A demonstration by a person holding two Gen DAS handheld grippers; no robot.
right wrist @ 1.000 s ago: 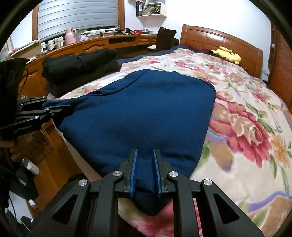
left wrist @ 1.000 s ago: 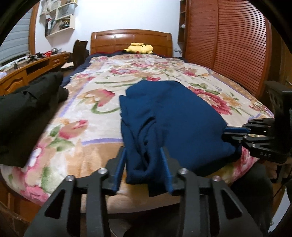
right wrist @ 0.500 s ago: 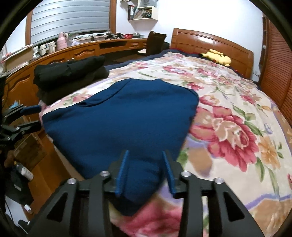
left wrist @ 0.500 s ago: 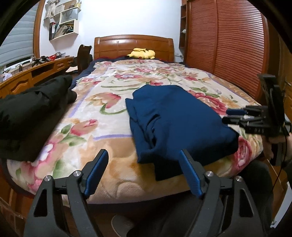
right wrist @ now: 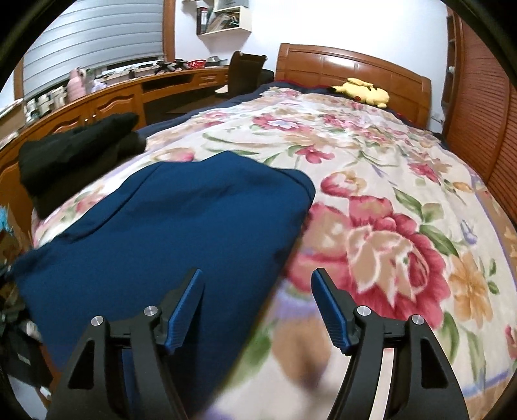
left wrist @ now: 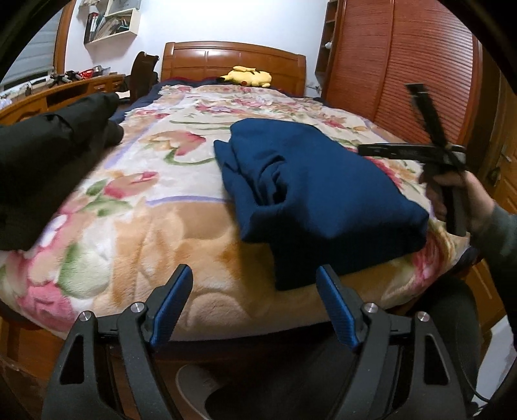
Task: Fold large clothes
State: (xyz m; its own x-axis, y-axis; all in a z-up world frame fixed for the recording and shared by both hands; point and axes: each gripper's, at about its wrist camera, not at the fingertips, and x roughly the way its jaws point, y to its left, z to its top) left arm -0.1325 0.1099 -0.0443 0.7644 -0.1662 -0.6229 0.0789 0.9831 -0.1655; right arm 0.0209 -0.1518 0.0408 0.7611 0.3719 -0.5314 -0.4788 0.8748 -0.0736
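Bedroom, foot of bed: folded navy-blue knit garment (left wrist: 310, 181) lying on a floral plush blanket (left wrist: 168, 181).

Nearest, the left gripper (left wrist: 255, 303) with blue pads, jaws spread wide, nothing between them, just short of the garment's overhanging corner. The right gripper (right wrist: 258, 307), jaws opening, empty, over the garment's edge and blanket; seen from the left it is blurred. Left of the garment, a black folded garment pile (left wrist: 48, 155). Farther: yellow plush toy (left wrist: 247, 76) at the wooden headboard (left wrist: 232, 61); wooden desk (right wrist: 129, 93), white wall shelf (right wrist: 223, 19), louvred wooden wardrobe (left wrist: 404, 71). No legible writing.
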